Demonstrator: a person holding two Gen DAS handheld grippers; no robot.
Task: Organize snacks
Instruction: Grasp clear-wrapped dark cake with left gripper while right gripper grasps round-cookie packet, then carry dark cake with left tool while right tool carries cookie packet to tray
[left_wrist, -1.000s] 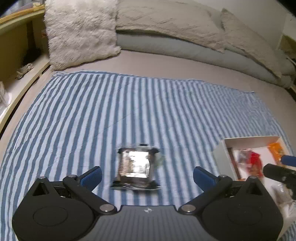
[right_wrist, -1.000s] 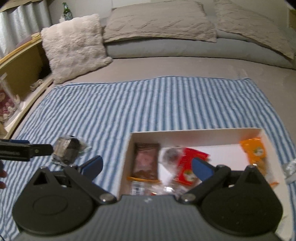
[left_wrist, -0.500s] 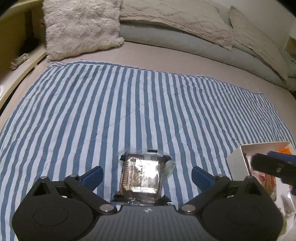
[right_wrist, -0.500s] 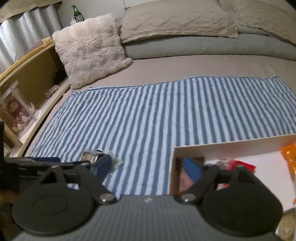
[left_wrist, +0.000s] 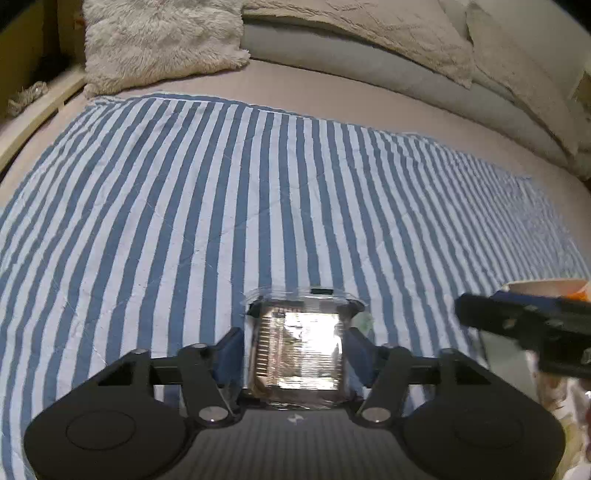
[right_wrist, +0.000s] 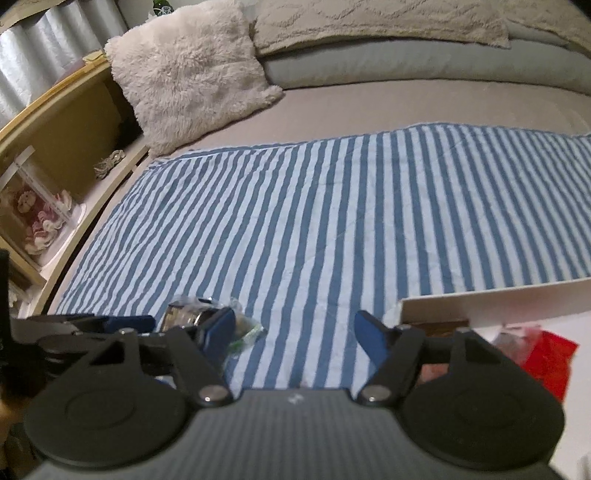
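A shiny clear-wrapped snack packet (left_wrist: 300, 349) lies on the blue-striped cloth (left_wrist: 258, 192). My left gripper (left_wrist: 297, 354) is shut on it, one blue pad against each side. The packet also shows in the right wrist view (right_wrist: 188, 314), at the left, with the left gripper's fingers (right_wrist: 125, 322) around it. My right gripper (right_wrist: 295, 332) is open and empty above the cloth, between the packet and the white box (right_wrist: 491, 295). The box holds a red packet (right_wrist: 550, 358) and other snacks. The right gripper shows as a dark blur (left_wrist: 528, 328) in the left wrist view.
A fluffy white pillow (right_wrist: 192, 81) and beige pillows (right_wrist: 369, 22) lie at the far end of the bed. A wooden shelf (right_wrist: 55, 122) with small items runs along the left side. The box's corner (left_wrist: 546, 286) shows at the right edge of the left wrist view.
My left gripper has moved forward over the packet and closed on it. My right gripper has swung left, away from over the box, toward the packet.
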